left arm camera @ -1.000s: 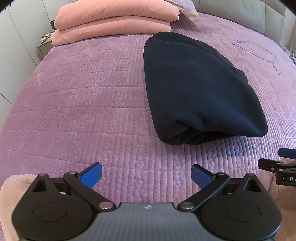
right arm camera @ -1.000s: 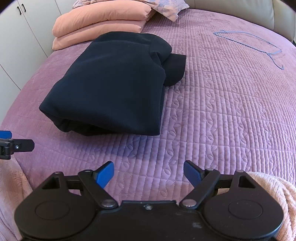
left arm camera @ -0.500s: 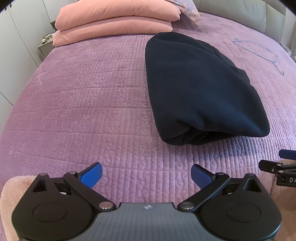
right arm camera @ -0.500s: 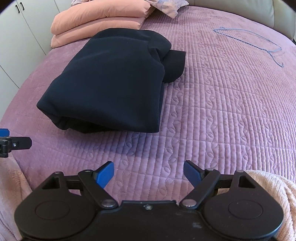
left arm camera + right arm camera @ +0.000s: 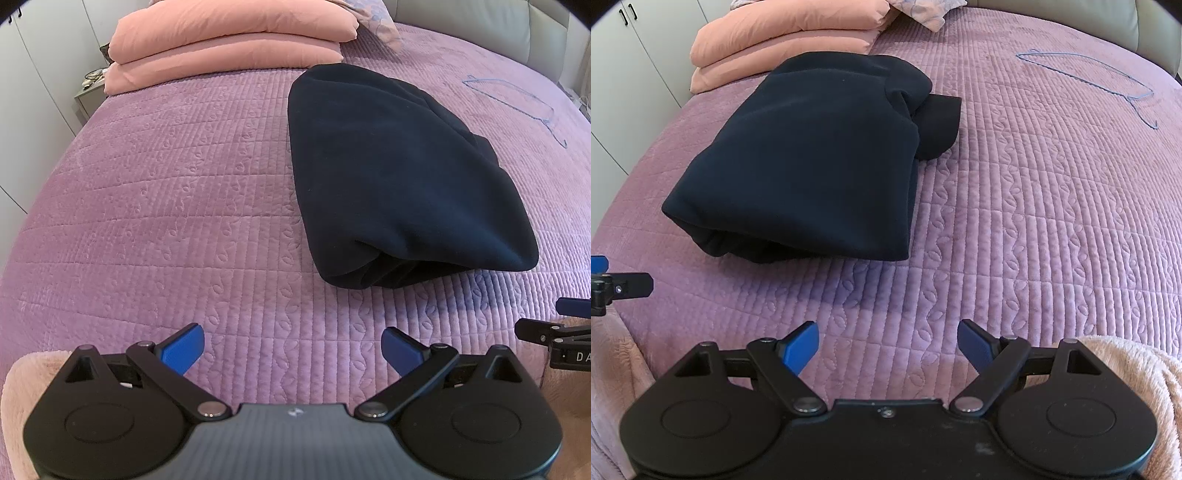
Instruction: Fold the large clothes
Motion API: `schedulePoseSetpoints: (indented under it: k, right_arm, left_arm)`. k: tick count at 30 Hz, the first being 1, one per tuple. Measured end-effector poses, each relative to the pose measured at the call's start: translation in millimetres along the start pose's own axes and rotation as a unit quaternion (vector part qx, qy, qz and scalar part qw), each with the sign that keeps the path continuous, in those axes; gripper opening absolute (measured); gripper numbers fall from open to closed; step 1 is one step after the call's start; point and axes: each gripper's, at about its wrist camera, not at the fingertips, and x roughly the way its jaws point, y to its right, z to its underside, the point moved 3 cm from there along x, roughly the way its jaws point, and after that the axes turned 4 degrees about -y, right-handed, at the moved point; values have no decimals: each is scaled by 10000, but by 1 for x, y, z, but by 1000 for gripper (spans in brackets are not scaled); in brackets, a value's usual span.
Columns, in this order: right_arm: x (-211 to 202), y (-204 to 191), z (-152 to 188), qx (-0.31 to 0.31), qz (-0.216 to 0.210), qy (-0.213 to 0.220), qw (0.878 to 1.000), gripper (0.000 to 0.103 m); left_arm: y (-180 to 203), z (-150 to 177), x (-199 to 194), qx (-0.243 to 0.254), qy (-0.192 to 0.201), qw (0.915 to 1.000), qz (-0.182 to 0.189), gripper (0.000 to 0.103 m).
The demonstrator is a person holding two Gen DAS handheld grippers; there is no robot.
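A dark navy garment (image 5: 399, 177) lies folded into a thick bundle on the purple quilted bedspread (image 5: 166, 206); it also shows in the right wrist view (image 5: 812, 155), with a sleeve or hood end sticking out at its far right. My left gripper (image 5: 293, 350) is open and empty, low over the bed's front edge, to the left of the bundle's near end. My right gripper (image 5: 888, 343) is open and empty, near the front edge, to the right of the bundle. Each gripper's tip shows at the other view's edge.
Two stacked salmon-pink pillows (image 5: 229, 40) and a patterned pillow lie at the head of the bed. A thin blue wire hanger (image 5: 1100, 77) lies on the bedspread at the far right. A pink fluffy blanket (image 5: 1137, 369) hangs at the near edge. White wardrobe doors stand to the left.
Both grippers have stayed open and empty and drifted slightly; the view has shifted a little. The garment has not moved.
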Motion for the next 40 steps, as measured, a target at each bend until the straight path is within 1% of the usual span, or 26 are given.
schedulePoseSetpoints:
  k: [7, 22, 33, 40]
  right_arm:
    - [1, 0, 1, -14, 5, -16, 10000, 97]
    - [3, 1, 1, -32, 3, -45, 10000, 97]
    - [4, 0, 1, -34, 1, -51, 10000, 97]
    - [5, 1, 2, -43, 11, -67, 10000, 97]
  left_arm:
    - [0, 0, 0, -30, -8, 10000, 36, 103]
    - [0, 1, 0, 6, -11, 10000, -11, 103]
    - [5, 2, 1, 253, 61, 9994, -218, 103]
    - [2, 2, 1, 174, 45, 9998, -110, 102]
